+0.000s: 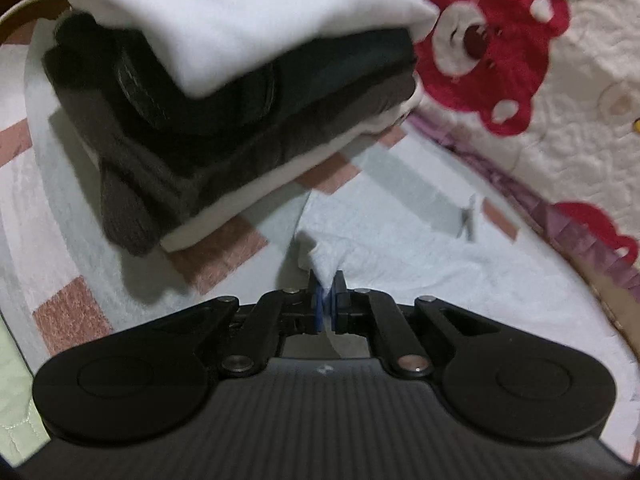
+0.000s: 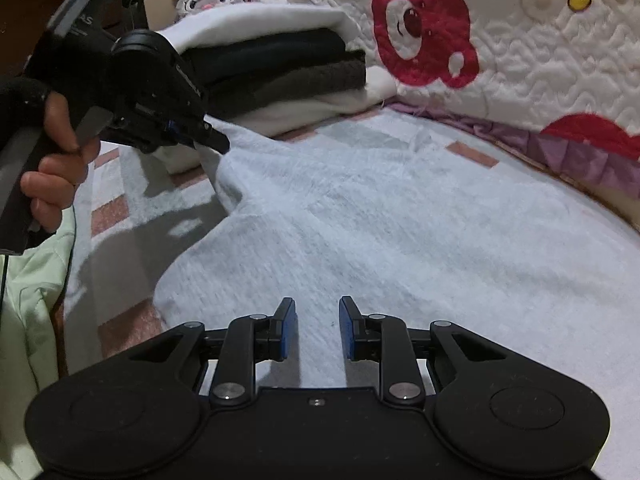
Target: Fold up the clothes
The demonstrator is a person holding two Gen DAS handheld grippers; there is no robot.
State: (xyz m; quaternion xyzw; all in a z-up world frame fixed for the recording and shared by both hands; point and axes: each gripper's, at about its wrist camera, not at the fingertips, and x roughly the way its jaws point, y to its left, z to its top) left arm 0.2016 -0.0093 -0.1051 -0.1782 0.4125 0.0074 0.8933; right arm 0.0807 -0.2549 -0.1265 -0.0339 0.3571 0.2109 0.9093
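Observation:
A white fuzzy garment (image 2: 380,216) lies spread flat on the bed. My left gripper (image 1: 328,292) is shut on one corner of that garment (image 1: 328,256), lifting it a little off the bed. In the right wrist view the left gripper (image 2: 212,140) shows at upper left, held by a hand (image 2: 56,152), with the pinched corner hanging from its tip. My right gripper (image 2: 317,320) hovers low over the near part of the garment, open, with nothing between its blue pads.
A stack of folded clothes (image 1: 224,92) in white, black and grey sits just behind the left gripper. A quilted blanket with red bears (image 2: 500,48) runs along the back right. A pale green garment (image 2: 28,320) lies at the left edge. The checked bedsheet (image 1: 68,316) shows underneath.

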